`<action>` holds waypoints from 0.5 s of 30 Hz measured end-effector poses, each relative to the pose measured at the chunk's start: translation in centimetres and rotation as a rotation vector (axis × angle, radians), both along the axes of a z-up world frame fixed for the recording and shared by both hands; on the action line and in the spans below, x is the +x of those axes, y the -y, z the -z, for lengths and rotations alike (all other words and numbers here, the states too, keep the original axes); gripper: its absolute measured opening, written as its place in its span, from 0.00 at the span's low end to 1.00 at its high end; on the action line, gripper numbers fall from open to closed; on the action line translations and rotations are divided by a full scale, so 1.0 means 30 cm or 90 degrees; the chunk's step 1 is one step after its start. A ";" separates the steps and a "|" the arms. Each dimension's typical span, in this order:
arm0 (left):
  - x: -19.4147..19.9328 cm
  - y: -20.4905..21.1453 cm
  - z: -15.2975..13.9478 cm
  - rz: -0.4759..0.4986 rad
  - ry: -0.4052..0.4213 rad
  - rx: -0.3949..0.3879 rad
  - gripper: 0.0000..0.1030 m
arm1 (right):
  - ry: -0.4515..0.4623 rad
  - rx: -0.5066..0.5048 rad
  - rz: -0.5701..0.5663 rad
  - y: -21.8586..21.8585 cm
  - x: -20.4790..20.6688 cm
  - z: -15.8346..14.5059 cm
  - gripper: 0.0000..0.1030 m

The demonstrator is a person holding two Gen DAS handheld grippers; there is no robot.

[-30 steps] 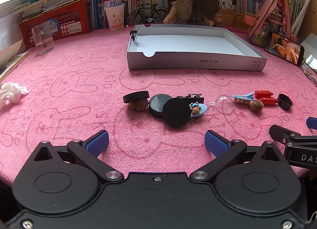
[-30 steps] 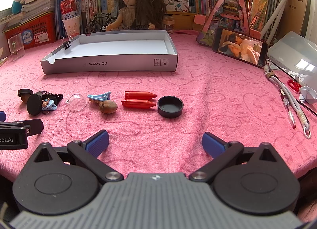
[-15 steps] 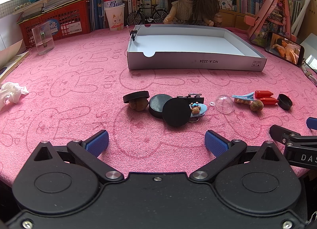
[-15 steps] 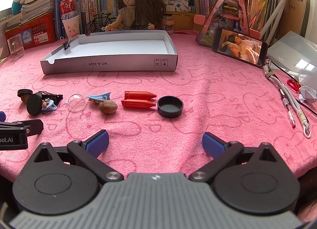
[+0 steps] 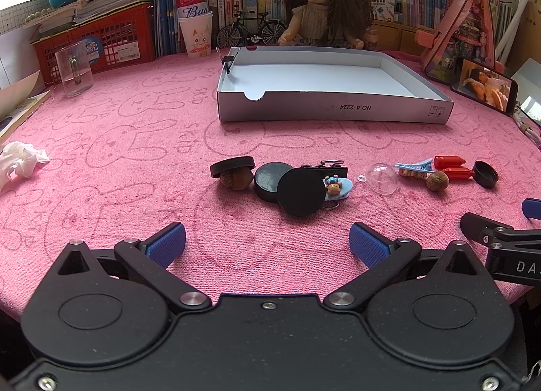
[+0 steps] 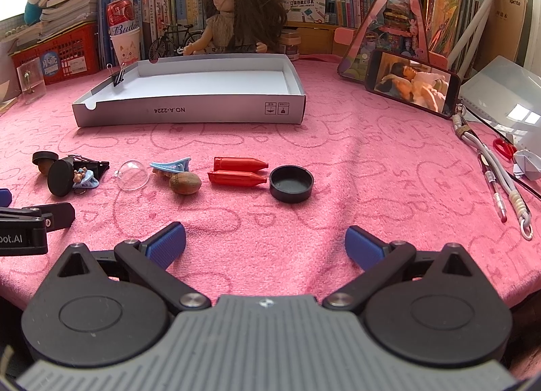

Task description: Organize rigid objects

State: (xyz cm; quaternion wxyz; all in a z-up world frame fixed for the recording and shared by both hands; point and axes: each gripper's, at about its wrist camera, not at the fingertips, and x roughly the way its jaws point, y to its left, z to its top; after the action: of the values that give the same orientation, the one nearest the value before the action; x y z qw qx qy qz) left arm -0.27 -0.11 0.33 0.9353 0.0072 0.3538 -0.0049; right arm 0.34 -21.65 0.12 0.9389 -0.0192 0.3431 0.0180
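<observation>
Box: the white cardboard tray (image 5: 333,110) lies well ahead of both tongs, past the small things, open side up, a binder clip (image 6: 119,77) on its left wall.
Left tongs: the left gripper (image 5: 267,244) hovers low over the pink cloth (image 5: 135,154), fingers wide apart, nothing between them.
Right tongs: the right gripper (image 6: 265,244) is likewise spread and empty.
Discs: the black discs (image 5: 299,191) lie just ahead of the left tongs.
Cap: the black cap (image 6: 291,184) lies ahead of the right tongs.
Red pieces: two red cartridges (image 6: 236,171) lie just left of the cap.
Nut: the brown nut (image 6: 185,183) rests ahead-left of the right tongs.
</observation>
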 end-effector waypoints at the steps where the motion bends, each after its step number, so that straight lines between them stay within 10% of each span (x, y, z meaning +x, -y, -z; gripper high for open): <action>1: -0.001 0.000 -0.001 0.000 0.002 0.000 1.00 | -0.001 0.000 0.003 -0.001 0.002 0.000 1.00; 6: -0.003 0.001 -0.006 0.001 -0.002 -0.001 0.98 | 0.013 0.000 0.000 0.006 0.000 0.011 1.00; 15: -0.010 0.017 -0.031 0.069 0.023 -0.029 0.45 | 0.049 -0.010 0.019 0.049 0.033 -0.011 0.92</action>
State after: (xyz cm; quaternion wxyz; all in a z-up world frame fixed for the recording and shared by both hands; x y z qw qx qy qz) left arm -0.55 -0.63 1.26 0.9399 0.0056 0.3354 -0.0635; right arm 1.33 -23.12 0.45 0.9514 -0.0218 0.3073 0.0006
